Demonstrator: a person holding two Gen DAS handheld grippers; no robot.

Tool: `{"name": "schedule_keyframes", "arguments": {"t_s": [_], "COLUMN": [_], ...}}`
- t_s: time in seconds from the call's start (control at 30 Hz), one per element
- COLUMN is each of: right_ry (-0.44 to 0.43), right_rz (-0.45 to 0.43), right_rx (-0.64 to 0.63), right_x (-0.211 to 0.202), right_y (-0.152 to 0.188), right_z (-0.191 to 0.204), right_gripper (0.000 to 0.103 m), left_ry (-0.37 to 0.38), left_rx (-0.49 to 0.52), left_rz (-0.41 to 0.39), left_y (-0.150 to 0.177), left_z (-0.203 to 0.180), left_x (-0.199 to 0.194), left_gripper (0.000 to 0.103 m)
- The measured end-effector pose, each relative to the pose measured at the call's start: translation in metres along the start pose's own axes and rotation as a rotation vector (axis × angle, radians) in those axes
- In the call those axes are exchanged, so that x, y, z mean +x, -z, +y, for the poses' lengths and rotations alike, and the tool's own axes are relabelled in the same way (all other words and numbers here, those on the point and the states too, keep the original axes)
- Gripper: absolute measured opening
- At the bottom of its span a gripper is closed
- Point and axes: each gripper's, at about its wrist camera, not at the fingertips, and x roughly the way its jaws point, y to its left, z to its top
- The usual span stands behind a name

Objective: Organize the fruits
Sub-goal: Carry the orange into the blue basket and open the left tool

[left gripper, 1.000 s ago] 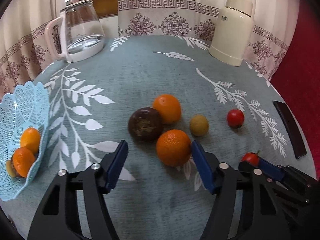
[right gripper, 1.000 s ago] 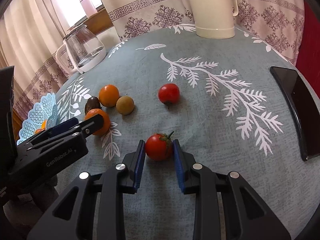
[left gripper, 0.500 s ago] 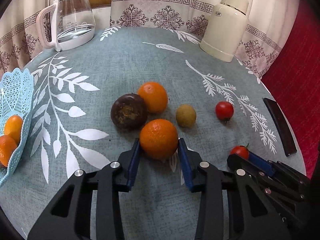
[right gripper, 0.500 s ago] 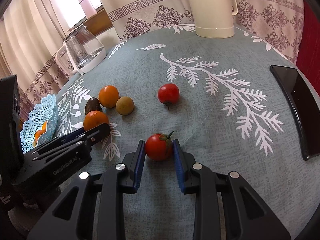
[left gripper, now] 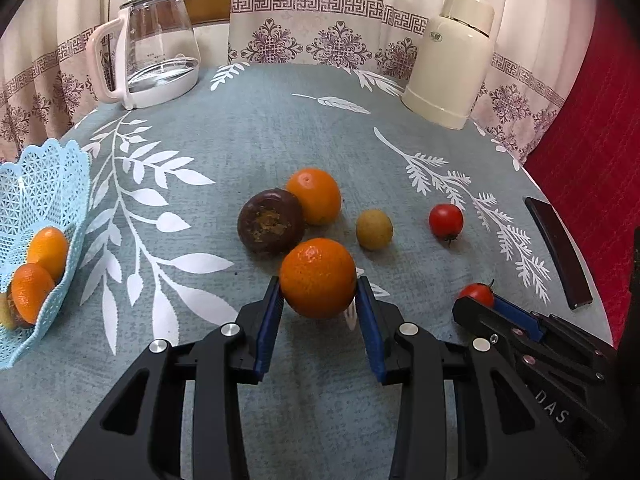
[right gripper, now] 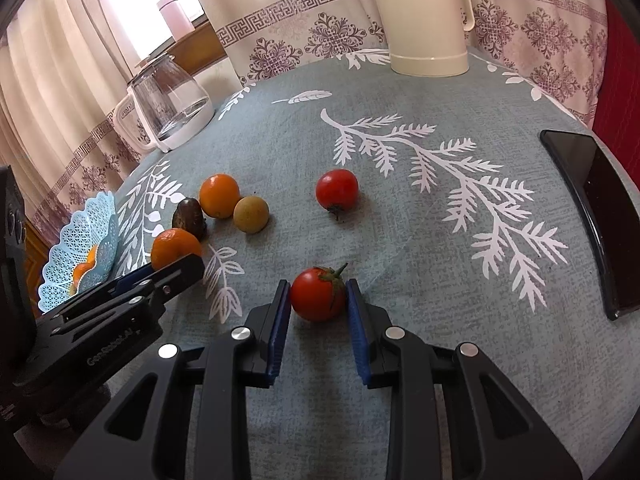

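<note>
2 grips | left fingers point(left gripper: 318, 304) clamp orange point(left gripper: 317, 277) | right fingers point(right gripper: 318, 300) clamp tomato point(right gripper: 318, 294)

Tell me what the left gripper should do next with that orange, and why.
Probably lift the orange and carry it toward the blue basket. The left gripper has its jaws against both sides of the orange, and the basket already holds other oranges.

Basket point(left gripper: 60, 184): cut by left edge in left view; a brownish fruit point(left gripper: 8, 314) under its oranges mostly hidden, kind unclear. Near orange point(right gripper: 174, 246): lower part behind left gripper point(right gripper: 160, 276) in right view. Phone point(right gripper: 596, 216): screen dark, nothing legible. Flask point(right gripper: 424, 16): top cropped in right view; logo too small.
</note>
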Motion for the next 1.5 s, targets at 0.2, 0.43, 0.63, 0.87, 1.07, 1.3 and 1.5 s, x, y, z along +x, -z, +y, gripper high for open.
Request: {"name": "schedule_keyframes", "arguments": {"t_s": [0.2,0.43,0.63,0.87,1.07,1.3,1.5], "right_ry": [-0.014,-0.017,-0.021,-0.021,-0.019,-0.01,-0.001], "right_rz": [-0.015,-0.018,-0.022,-0.023,-0.022,-0.021,-0.018], "right_rx": [0.006,0.008,0.007,0.007,0.007,0.006,0.004], "right_x": [-0.003,-0.004,-0.005,-0.005,-0.005,-0.004,-0.004], "right_y": [0.001,0.0,0.0,0.0,0.0,0.0,0.0], "right_z": [-0.001,-0.002,-0.002,-0.002,-0.002,-0.003,-0.002], "right_gripper": [0.028,0.028,0.028,0.028,0.028,0.028,0.028], "left_ry": [-0.019,-0.044,-0.07,-0.13,-0.194,-0.259,-0.308], "left_rx": [-0.005,-0.025,-0.038,-0.074,-0.14,-0.206,-0.249], "left_rz": [-0.015,-0.038,-0.072,-0.115,-0.137,-0.164,-0.18], "left_y": [-0.001,-0.002,-0.005,-0.01,-0.009,-0.007,-0.002], "left_z": [0.004,0.015,0.023,0.046,0.081,0.116,0.142], "left_x": [-0.009,-0.019,-0.031,-0.049,-0.063,-0.079,-0.09], "left_gripper": [0.038,0.038,0.038,0.038,0.038,0.038,0.038]}}
